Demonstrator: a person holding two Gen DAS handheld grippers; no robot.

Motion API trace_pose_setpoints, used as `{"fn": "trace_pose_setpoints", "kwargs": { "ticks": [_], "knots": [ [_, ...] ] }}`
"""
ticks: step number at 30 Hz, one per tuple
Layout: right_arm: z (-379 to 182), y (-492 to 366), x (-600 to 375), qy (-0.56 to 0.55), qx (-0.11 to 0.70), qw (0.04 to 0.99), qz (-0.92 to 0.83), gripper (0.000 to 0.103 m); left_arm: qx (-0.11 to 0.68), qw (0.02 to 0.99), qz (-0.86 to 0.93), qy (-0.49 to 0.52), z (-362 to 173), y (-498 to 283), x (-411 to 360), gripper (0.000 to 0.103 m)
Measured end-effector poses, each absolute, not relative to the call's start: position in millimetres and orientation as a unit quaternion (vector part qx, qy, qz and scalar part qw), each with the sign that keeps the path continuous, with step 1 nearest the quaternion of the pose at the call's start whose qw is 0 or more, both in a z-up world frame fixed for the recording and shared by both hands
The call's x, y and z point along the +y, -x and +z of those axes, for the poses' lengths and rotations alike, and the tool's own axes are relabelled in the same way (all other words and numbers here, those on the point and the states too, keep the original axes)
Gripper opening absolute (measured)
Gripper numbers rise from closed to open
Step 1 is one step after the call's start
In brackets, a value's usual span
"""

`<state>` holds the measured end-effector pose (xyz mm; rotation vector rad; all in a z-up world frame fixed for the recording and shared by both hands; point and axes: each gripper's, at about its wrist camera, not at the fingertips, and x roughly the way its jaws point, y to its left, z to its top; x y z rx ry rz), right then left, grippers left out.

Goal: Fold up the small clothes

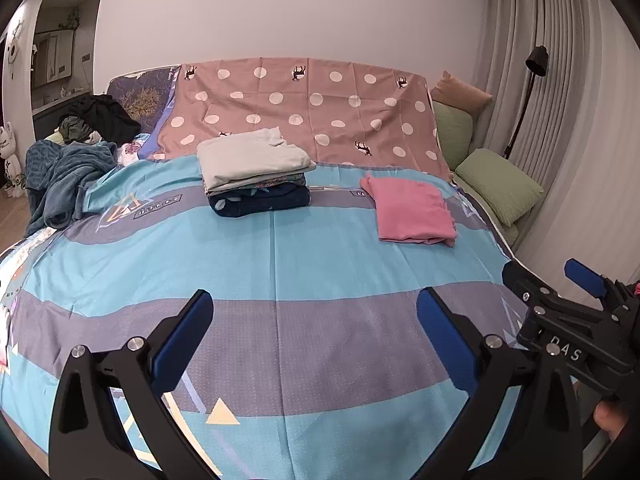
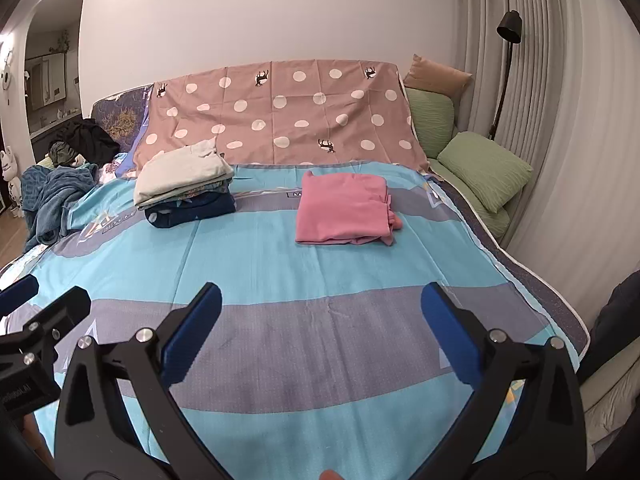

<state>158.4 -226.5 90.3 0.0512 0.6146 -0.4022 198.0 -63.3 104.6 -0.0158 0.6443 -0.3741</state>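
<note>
A folded pink garment (image 1: 414, 210) (image 2: 346, 210) lies on the blue and grey sheet (image 1: 280, 264) (image 2: 260, 264), far right of middle. A stack of folded clothes (image 1: 256, 172) (image 2: 186, 182), pale on top and navy at the bottom, sits to its left. My left gripper (image 1: 314, 334) is open and empty over the near part of the sheet. My right gripper (image 2: 320, 326) is open and empty beside it; it also shows in the left wrist view (image 1: 556, 284) at the right edge. Both are well short of the clothes.
A heap of unfolded clothes, teal (image 1: 64, 184) (image 2: 52, 196) and black (image 1: 104, 116) (image 2: 86, 138), lies at the far left. A pink dotted cloth (image 1: 304, 108) (image 2: 280, 120) covers the backrest. Green cushions (image 1: 500, 184) (image 2: 484, 168) and a floor lamp (image 1: 528, 96) (image 2: 504, 68) stand at the right.
</note>
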Motion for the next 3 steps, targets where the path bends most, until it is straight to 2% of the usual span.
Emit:
{"fn": "trace_pose_setpoints", "kwargs": {
  "ticks": [3],
  "knots": [
    [89.1,-159.1,-227.5,-0.026,0.299,0.933,-0.199,0.101,0.311,0.933,-0.181,0.003,105.0,-196.6,-64.3,0.102]
  ]
}}
